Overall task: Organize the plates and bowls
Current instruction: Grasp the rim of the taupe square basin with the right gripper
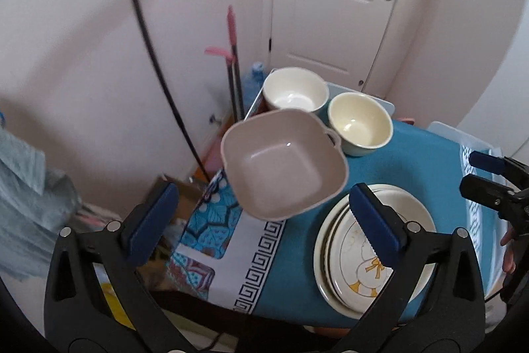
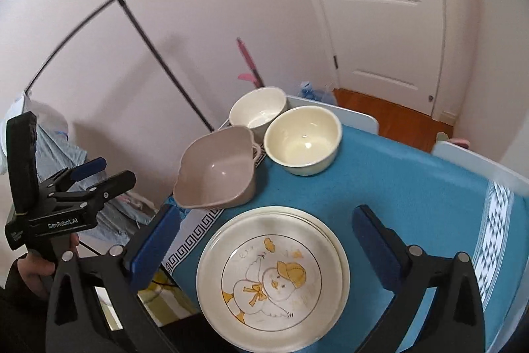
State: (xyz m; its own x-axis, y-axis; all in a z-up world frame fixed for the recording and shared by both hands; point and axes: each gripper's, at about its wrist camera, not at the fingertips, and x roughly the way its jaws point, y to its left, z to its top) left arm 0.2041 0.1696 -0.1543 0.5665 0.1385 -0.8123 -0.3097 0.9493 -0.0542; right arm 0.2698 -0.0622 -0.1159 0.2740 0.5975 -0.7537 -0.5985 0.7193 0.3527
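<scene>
A stack of cream plates [image 2: 274,280] with a duck picture on top lies at the near edge of the blue tablecloth [image 2: 396,187]; it also shows in the left wrist view [image 1: 370,253]. A taupe square bowl [image 1: 284,164] [image 2: 218,171] sits at the table's left edge. Two cream round bowls, one near [image 1: 360,124] [image 2: 302,141] and one far [image 1: 296,91] [image 2: 258,111], stand behind it. My left gripper [image 1: 261,214] is open and empty, hovering near the square bowl. My right gripper [image 2: 264,234] is open and empty above the plates.
The right gripper shows at the right edge of the left wrist view [image 1: 489,177]; the left gripper shows at the left of the right wrist view [image 2: 89,177]. A white door [image 2: 390,22], a black clothes rail [image 2: 148,42] and pink-handled mops [image 1: 231,55] stand behind the table.
</scene>
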